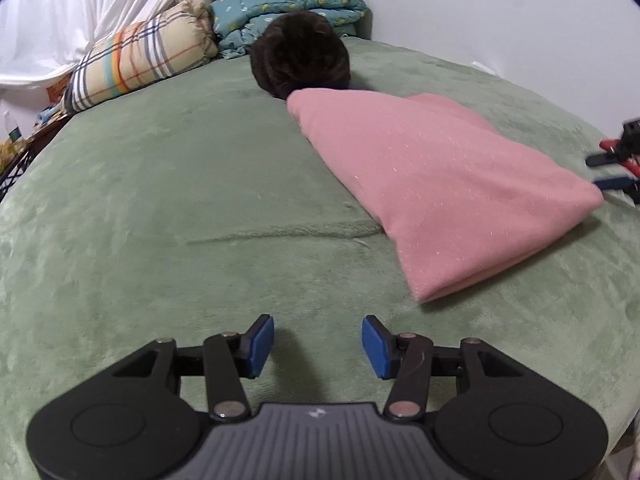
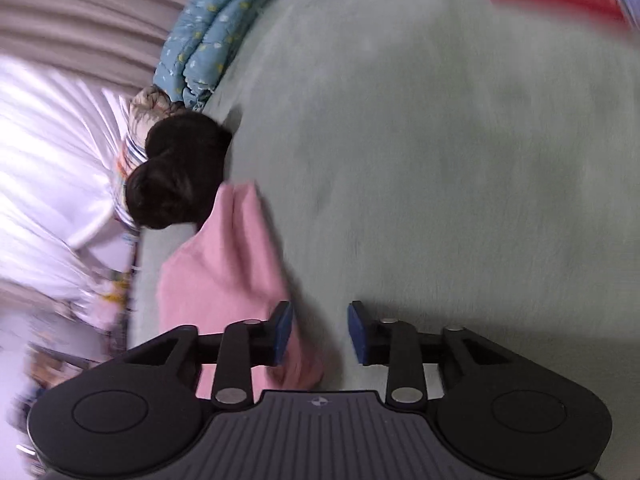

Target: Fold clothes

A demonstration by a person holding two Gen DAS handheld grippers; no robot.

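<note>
Tongs on both sides stand apart: left gripper [image 1: 318, 346] over bare green blanket [image 1: 160, 200], right gripper [image 2: 319, 332] empty beside the folded pink cloth [image 1: 432, 188] (lying before a dark bundle [image 1: 300, 54]).

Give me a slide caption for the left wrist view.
Open left gripper hovers over the green blanket, beside a folded pink garment lying before a dark bundle.
</note>
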